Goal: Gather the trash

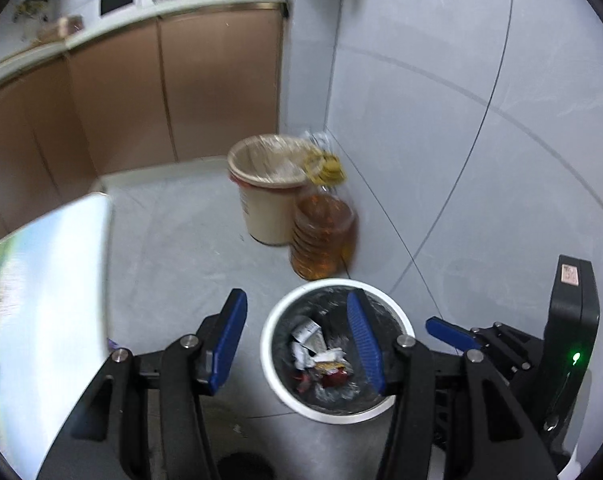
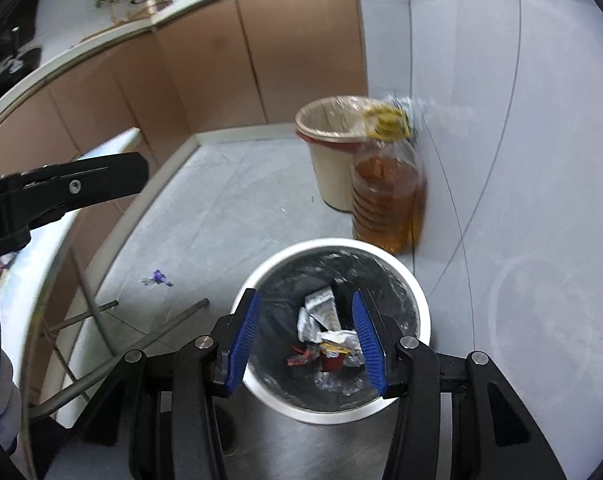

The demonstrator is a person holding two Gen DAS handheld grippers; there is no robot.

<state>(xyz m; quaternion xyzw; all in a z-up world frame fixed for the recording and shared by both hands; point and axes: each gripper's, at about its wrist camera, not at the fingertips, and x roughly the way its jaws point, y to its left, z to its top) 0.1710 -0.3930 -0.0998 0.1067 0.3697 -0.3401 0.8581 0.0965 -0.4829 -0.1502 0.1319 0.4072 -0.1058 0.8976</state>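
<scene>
Far left: the white desk [image 1: 61, 260], only its rim and top in view, with metal legs beneath it in the right wrist view. Just past those legs, on the grey floor: a small purple scrap [image 2: 156, 278], well apart from the bin and probably the next piece to collect.

Then the left claw [image 1: 296, 296], spread wide and holding nothing, hanging over the near left rim of the bin. Below it, the white bin [image 1: 267, 344] with a dark liner, standing on the floor near the wall. Inside, the trash [image 1: 317, 352]: crumpled white wrappers and red and yellow packets lying at the bottom.

Next, the right claw [image 2: 305, 298], likewise spread and empty, centred straight over the bin's mouth. Beyond, against the wall: a beige bucket [image 1: 261, 208] with an amber oil bottle [image 1: 321, 236] touching its side.

For a clean job of it:
- Lift both claws clear of the rim before swinging away, so the liner is not snagged.
- Come down on the purple scrap from above, jaws wide, and pinch low against the floor, since it looks thin and light.
- Mind the desk legs on the approach.
- Release only when well inside the bin's mouth.
</scene>
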